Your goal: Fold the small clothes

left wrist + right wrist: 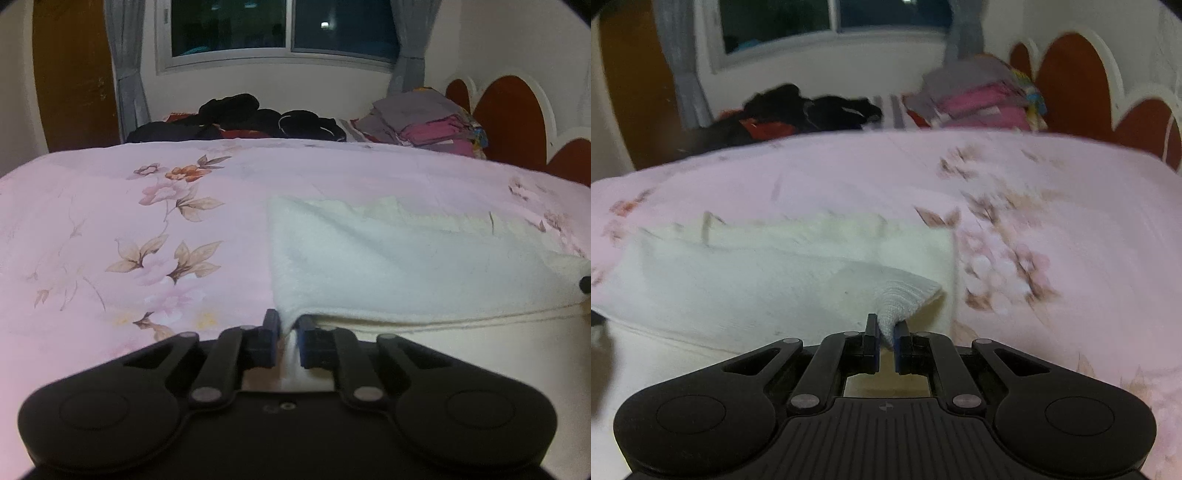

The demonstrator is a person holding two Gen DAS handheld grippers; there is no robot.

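We read the step as the start of a fold: both near corners of one white towel-like cloth are gripped and the near edge is coming off the bed. The cloth lies flat near the bed's near edge, a paler layer showing along its far side.

Left gripper: fingers closed on the cloth's near left corner, fabric bunched between them. Right gripper: fingers closed on the near right corner, which is pulled up into a small peak; this view is blurred.

Next move, in our judgement: carry both corners together toward the far edge of the cloth, keeping them level so the fold line stays straight, then release once edges line up.

Count: one white cloth, two grippers. At the bed's far edge, one heap of dark clothes and one stack of folded clothes; single items there we cannot tell
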